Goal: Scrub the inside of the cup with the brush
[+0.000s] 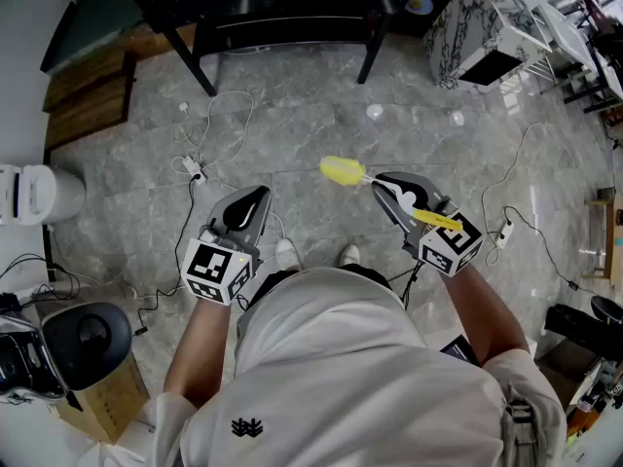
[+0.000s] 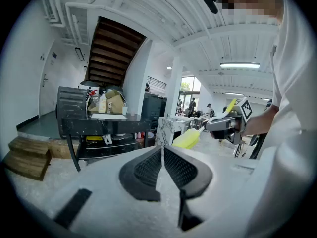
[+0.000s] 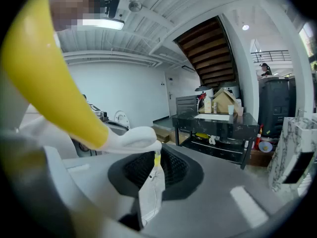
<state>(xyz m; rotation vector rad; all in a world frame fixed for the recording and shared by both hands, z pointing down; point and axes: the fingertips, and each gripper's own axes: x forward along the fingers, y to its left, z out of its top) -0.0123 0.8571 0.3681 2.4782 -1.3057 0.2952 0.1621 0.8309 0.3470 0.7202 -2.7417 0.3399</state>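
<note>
In the head view the left gripper [image 1: 255, 196], at about 9 o'clock, has its jaws pressed together with nothing between them. At 3 o'clock the right gripper [image 1: 384, 183] pinches the yellow brush [image 1: 341, 171]. The brush's sponge head sticks out toward 10 o'clock over the grey marble floor [image 1: 292, 125].

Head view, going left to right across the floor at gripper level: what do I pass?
White rounded container → left gripper, shut and empty → yellow head of the brush → right gripper, shut on that brush → white power strip on the floor.
</note>
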